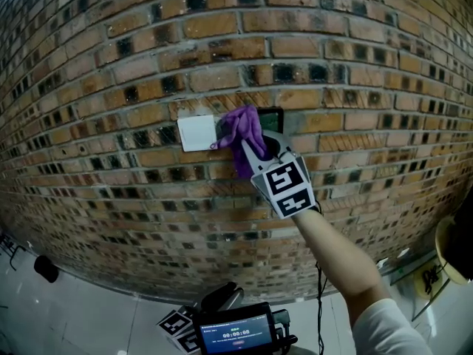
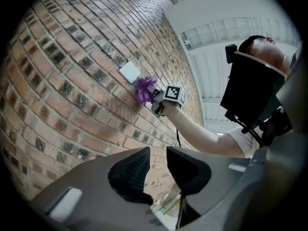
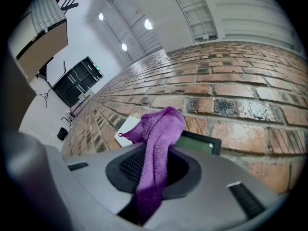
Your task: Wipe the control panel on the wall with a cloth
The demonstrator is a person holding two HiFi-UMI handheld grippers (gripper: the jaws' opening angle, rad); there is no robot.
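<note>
Head view shows the right gripper [image 1: 258, 145] raised to the brick wall [image 1: 111, 87], its jaws pinching a purple cloth [image 1: 242, 128]; the cloth bunches above the jaw tips and lies against the wall over the left part of the control panel [image 1: 273, 114], a dark-framed unit set in the brickwork; one corner of the cloth reaches the white plate [image 1: 196, 132] mounted just beside the panel on its left; the marker cube [image 1: 288, 187] sits behind the jaws, with the person's forearm [image 1: 332, 250] extending down to the lower right. Right gripper view confirms the grip: the right gripper [image 3: 151, 170] is pressed together on the cloth [image 3: 156, 134], which runs up between the two dark pads and folds over at the top; behind it the control panel [image 3: 198, 143] shows a greenish display in a black frame, and the white plate [image 3: 124, 126] lies to its left. Left gripper view shows the left gripper [image 2: 156, 165] held low and well apart from the wall fittings; its jaws stand slightly spread with a narrow gap and nothing between them; beyond them the cloth [image 2: 144, 89] and white plate [image 2: 129, 72] are visible on the wall. A small screen unit [image 1: 235, 333] appears at the bottom edge of the head view.
</note>
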